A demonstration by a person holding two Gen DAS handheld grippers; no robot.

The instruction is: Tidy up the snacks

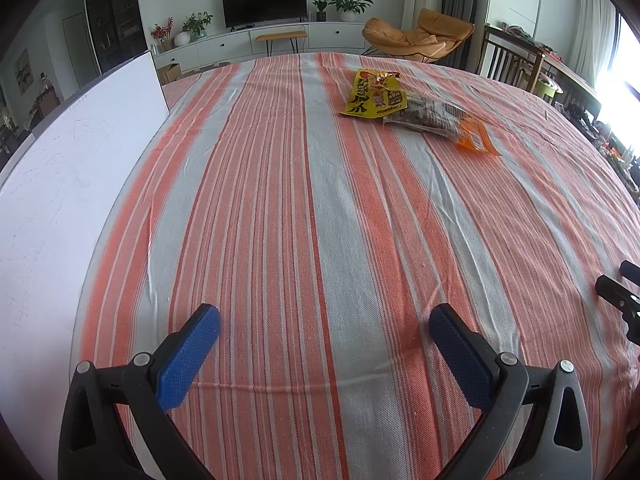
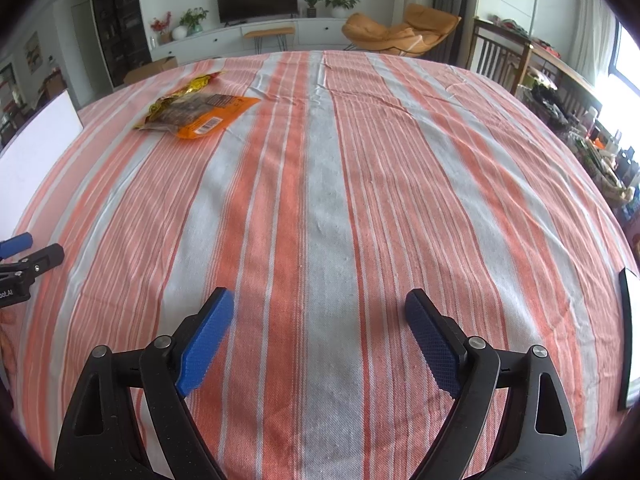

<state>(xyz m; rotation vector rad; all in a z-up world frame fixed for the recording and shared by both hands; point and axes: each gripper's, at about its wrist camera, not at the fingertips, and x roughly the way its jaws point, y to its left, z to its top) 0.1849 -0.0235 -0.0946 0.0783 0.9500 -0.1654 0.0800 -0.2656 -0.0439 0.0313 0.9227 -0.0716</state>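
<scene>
A yellow snack bag lies on the far part of the striped tablecloth, overlapped at its right by a clear-and-orange snack bag. In the right wrist view the orange bag lies at the far left, with the yellow bag's edge behind it. My left gripper is open and empty, low over the near cloth. My right gripper is open and empty over the near cloth. Each gripper shows at the edge of the other's view: the right gripper and the left gripper.
A white board lies along the table's left side. A dark flat frame lies at the right edge. Chairs, a TV cabinet and an orange lounger stand beyond the table.
</scene>
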